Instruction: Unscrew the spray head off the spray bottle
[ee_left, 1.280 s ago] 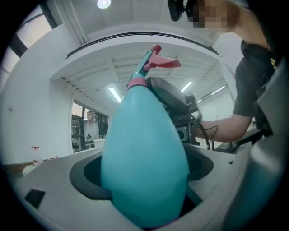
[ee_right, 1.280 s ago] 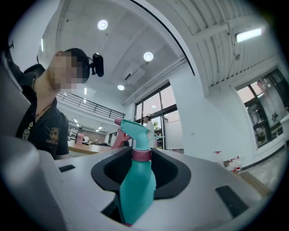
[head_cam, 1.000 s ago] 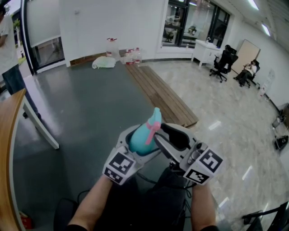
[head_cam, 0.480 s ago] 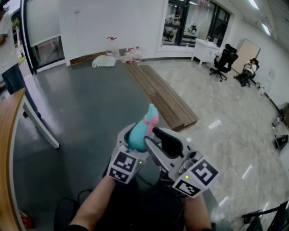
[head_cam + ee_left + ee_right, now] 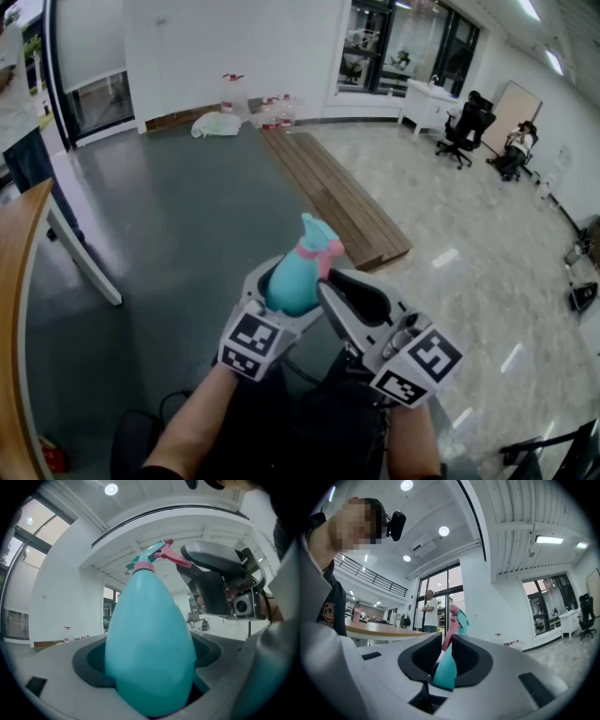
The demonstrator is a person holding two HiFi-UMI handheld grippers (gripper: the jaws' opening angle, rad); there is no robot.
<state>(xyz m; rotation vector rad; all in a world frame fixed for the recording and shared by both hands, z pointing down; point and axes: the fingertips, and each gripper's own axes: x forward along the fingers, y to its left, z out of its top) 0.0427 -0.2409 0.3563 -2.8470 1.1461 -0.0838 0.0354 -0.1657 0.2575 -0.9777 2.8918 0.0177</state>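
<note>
A teal egg-shaped spray bottle (image 5: 289, 279) with a teal and pink spray head (image 5: 317, 240) is held level in front of me. My left gripper (image 5: 281, 298) is shut on the bottle's body (image 5: 150, 658), which fills the left gripper view. My right gripper (image 5: 339, 286) comes in from the right at the neck. Its jaws have just been closing, with the spray head (image 5: 457, 620) between them. In the right gripper view the right gripper (image 5: 446, 654) clamps the head, and the pink trigger sticks out past the jaws. From the left gripper view the right gripper (image 5: 220, 585) sits just behind the spray head (image 5: 152, 557).
A wooden table edge (image 5: 17, 281) with a white leg (image 5: 86, 264) stands at the left. Wooden planks (image 5: 333, 197) lie on the floor ahead, and bottles (image 5: 267, 112) stand by the far wall. Office chairs (image 5: 464, 127) are far right. A person (image 5: 430, 611) stands by the door.
The right gripper's jaws have narrowed onto the spray head. The bottle's head has shifted slightly in the head view; both hands stay almost where they were.
</note>
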